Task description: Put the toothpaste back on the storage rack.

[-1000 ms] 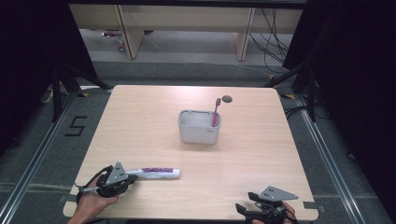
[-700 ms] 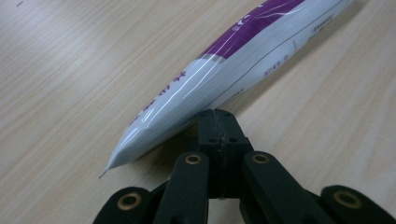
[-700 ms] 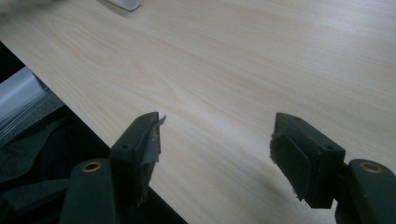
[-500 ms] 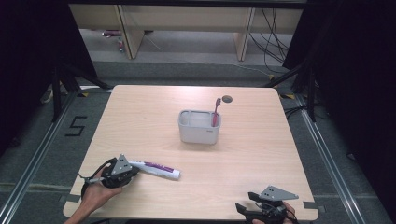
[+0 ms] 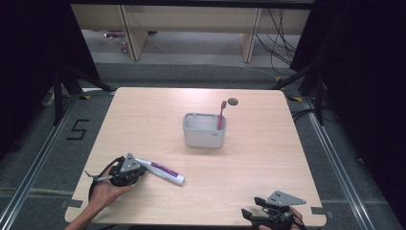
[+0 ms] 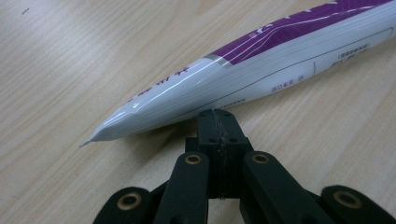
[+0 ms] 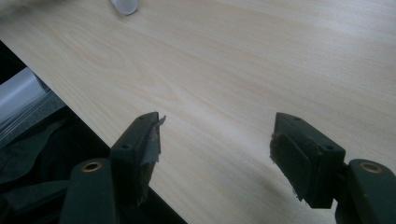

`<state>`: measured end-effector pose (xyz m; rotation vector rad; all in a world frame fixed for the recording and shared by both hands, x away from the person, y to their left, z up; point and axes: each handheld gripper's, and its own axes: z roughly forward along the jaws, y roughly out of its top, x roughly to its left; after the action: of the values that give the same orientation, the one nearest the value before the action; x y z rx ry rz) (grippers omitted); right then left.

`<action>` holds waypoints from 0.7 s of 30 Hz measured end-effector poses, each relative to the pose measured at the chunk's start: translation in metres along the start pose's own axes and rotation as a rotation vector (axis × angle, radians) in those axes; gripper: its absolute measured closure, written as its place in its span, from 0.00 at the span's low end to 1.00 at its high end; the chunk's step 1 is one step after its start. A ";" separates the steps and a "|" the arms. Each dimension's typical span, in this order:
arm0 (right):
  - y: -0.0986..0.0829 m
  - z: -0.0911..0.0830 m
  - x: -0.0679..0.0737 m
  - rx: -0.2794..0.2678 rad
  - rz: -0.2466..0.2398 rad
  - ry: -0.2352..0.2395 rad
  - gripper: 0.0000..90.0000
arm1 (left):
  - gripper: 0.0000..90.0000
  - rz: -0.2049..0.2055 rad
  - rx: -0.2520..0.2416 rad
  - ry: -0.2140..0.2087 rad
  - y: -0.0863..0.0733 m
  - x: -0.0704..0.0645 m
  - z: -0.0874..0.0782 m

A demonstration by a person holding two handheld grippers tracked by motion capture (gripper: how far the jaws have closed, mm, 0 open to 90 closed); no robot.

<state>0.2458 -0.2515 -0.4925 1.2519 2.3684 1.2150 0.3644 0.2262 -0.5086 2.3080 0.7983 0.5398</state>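
Resting your shut, empty left tongs (image 6: 217, 122) against the toothpaste tube (image 6: 261, 70), which lay flat on the tabletop (image 5: 268, 158) near its front-left corner, you needed to spread them before gripping its crimped tail, while your right tongs (image 7: 215, 144) gaped idle.

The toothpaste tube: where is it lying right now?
In the high view the toothpaste tube lies flat on the table's front-left part, its crimped end at the left tongs, nearer the person than the grey holder.
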 end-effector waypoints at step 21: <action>0.000 -0.001 0.001 0.013 0.013 -0.007 0.37 | 0.99 -0.024 -0.003 0.005 0.027 0.011 0.016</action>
<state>0.2446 -0.2513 -0.4912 1.2756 2.3705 1.1985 0.3920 0.2100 -0.5004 2.2923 0.8260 0.5363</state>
